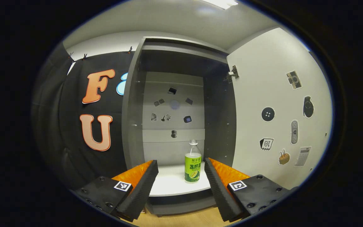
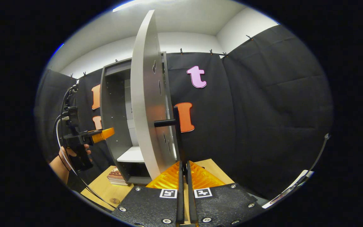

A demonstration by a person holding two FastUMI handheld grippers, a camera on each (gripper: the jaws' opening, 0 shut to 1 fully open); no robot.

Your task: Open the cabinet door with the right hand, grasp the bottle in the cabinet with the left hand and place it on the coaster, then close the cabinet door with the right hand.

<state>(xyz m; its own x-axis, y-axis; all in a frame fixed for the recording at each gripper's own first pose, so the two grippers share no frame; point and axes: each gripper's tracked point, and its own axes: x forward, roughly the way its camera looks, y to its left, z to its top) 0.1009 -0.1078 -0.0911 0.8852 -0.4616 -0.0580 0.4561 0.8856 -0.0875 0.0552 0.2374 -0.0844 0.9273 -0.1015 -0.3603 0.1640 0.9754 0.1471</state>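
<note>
A clear bottle [image 1: 193,164] with a green label and white cap stands upright on the white shelf [image 1: 169,183] of the grey cabinet [image 1: 131,110]. My left gripper [image 1: 181,161] is open in front of the shelf, short of the bottle, which sits nearer its right finger. The cabinet door [image 2: 143,94] is swung open and appears edge-on in the right gripper view. My right gripper [image 2: 184,164] is shut on the lower end of the black door handle [image 2: 176,119]. Farther left, a hand [image 2: 65,157] holds the left gripper [image 2: 106,134] at the cabinet mouth.
The door's inner face [image 1: 273,94] carries several stickers and stands at the right of the opening. A wooden table [image 2: 106,189] lies under the cabinet, with a small flat stack [image 2: 117,176] by its base. Cables [image 2: 58,132] hang from the left gripper.
</note>
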